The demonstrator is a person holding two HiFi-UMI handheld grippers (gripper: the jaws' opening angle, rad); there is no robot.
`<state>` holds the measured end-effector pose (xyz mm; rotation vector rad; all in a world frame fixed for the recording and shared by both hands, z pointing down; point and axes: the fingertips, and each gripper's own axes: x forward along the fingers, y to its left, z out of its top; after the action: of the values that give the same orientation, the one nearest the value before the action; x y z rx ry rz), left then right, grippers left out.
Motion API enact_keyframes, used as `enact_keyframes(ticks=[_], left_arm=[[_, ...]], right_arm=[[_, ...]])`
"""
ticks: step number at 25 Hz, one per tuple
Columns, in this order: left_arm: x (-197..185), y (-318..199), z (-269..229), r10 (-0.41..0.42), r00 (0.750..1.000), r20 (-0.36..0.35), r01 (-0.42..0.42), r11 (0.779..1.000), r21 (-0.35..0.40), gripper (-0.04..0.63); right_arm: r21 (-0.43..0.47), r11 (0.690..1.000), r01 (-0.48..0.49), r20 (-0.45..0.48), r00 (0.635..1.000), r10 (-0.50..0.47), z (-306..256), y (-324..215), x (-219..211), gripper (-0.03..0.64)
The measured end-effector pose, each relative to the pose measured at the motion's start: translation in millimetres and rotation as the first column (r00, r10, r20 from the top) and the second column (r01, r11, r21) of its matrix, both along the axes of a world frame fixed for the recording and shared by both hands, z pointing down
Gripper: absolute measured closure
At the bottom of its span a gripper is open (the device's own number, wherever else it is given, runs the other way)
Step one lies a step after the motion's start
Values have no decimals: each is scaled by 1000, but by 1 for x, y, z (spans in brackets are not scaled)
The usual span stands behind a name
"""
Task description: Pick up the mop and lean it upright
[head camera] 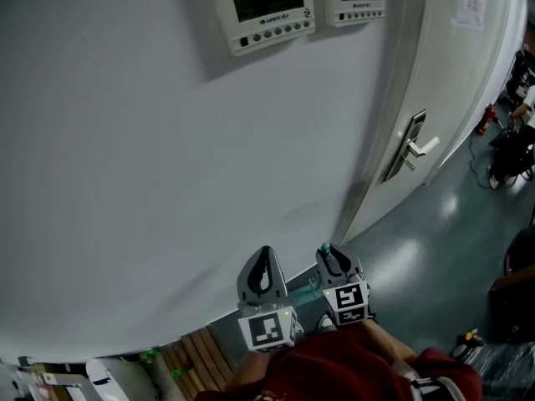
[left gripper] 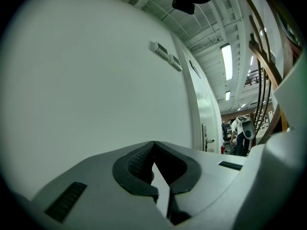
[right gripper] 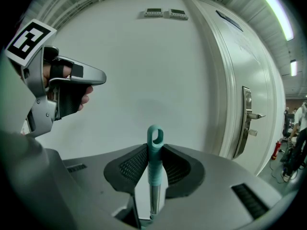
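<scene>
Right gripper [right gripper: 154, 150]: jaws clamped on the mop [right gripper: 153, 178], pads pinching the teal grip just under its hanging loop. The loop pokes up past the jaw tips and the silver shaft runs down between the jaws toward the camera, so the handle stands roughly upright in the grip, close in front of the wall [head camera: 167, 140]. Can't tell whether it touches the wall, and the mop head isn't visible. Left gripper [left gripper: 153, 145]: jaw tips together, nothing between them, only bare wall showing through the gap behind the tips. It's held level just to the left of the right gripper, and the two marker cubes sit side by side in the head view. Red sleeves [head camera: 334, 370] at the bottom edge there. Further out, two wall control panels [head camera: 263, 7] are mounted side by side high on the wall. To the right is a white door [head camera: 451, 73] with a lever handle [head camera: 414, 149], then glossy grey-green floor [head camera: 426, 249]. A red fire extinguisher [head camera: 485, 119] stands on the floor past the door. Wooden slats [head camera: 196, 357] lie low left at the base of the wall. People at the far right edge, too small to make out.
</scene>
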<state>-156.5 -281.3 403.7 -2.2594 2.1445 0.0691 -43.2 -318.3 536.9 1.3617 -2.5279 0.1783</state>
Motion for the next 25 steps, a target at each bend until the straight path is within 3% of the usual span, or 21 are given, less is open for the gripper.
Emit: enact_keyframes(ticks=[17,25], left_arm=[[3,7,1,-5,1000,21,5,1000,-14,583],[0,8,5,-11,999,30,12,1000,-19,582]], right_arm=[[48,999,-3,25,1000,2,9,-75,-34,512],[56,998,-3,25,1000,2,10,-81,-37,512]])
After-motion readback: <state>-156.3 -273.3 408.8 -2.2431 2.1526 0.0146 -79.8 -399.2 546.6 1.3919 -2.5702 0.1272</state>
